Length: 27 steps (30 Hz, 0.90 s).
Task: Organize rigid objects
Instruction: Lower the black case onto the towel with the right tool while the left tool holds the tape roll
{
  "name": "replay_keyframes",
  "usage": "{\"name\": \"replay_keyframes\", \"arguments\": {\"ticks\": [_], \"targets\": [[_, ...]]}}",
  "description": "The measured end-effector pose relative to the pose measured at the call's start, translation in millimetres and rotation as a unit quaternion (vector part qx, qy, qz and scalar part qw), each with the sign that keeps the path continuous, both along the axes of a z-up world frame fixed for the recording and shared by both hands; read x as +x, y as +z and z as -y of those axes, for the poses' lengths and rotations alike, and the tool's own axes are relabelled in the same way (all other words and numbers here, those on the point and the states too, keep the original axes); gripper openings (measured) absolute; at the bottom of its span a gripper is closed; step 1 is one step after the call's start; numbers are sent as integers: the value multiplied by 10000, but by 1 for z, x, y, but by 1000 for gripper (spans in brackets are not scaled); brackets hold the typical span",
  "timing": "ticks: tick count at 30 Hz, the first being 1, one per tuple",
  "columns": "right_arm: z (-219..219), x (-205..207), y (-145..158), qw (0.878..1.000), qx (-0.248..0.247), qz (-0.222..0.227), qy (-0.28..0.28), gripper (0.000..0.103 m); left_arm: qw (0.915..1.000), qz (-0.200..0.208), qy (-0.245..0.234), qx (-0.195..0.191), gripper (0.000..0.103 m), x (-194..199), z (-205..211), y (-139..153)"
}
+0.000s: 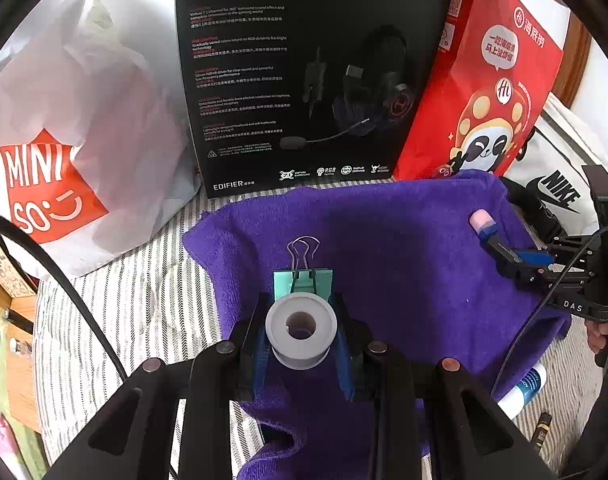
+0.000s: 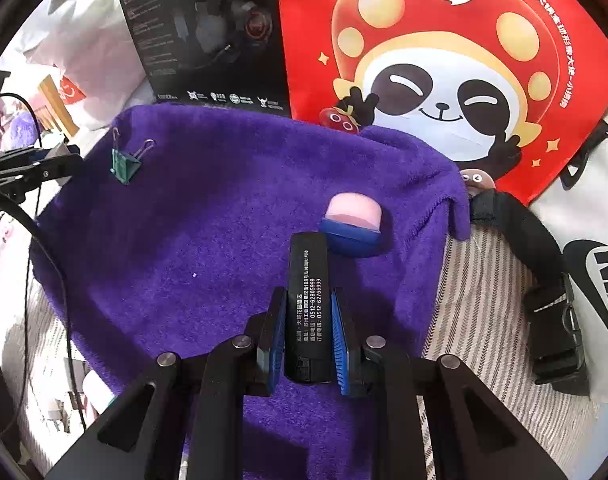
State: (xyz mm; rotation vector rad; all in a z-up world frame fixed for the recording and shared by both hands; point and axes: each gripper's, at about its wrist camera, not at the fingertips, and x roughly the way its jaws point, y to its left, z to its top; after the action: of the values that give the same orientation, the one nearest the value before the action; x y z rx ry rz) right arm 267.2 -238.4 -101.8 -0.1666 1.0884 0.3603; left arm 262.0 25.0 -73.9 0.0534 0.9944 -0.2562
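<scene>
Both grippers work over a purple towel (image 1: 403,240). Left gripper (image 1: 302,344) clamps a grey tape roll (image 1: 301,330) between its blue pads, held just near of a green binder clip (image 1: 303,280) lying on the towel. Right gripper (image 2: 307,336) pinches a black rectangular stick (image 2: 307,304), whose far end sits just beside a pink-and-blue eraser (image 2: 353,222) at the towel's right side. Behind stand a black headset box (image 1: 304,80) and a red panda bag (image 2: 443,60).

Fuzzy purple cloth towel (image 1: 403,240); matt grey plastic spool (image 1: 301,330); glossy black cardboard box (image 1: 304,72).
</scene>
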Motion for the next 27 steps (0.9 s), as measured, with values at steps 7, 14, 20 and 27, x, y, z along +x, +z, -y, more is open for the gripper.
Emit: {"name": "replay_keyframes", "arguments": {"ticks": [7, 14, 20, 27], "targets": [[0, 6, -9, 9999, -29, -97, -42, 21, 10000, -95, -3, 12, 27, 3, 1, -7], [-4, 6, -12, 9999, -108, -19, 17, 21, 9999, -137, -52, 30, 27, 5, 3, -8], [-6, 0, -13, 9997, -159, 75, 174, 22, 9998, -172, -76, 53, 27, 7, 4, -10], [-3, -2, -13, 9997, -110, 49, 220, 22, 9997, -219, -85, 46, 27, 9, 2, -13]]}}
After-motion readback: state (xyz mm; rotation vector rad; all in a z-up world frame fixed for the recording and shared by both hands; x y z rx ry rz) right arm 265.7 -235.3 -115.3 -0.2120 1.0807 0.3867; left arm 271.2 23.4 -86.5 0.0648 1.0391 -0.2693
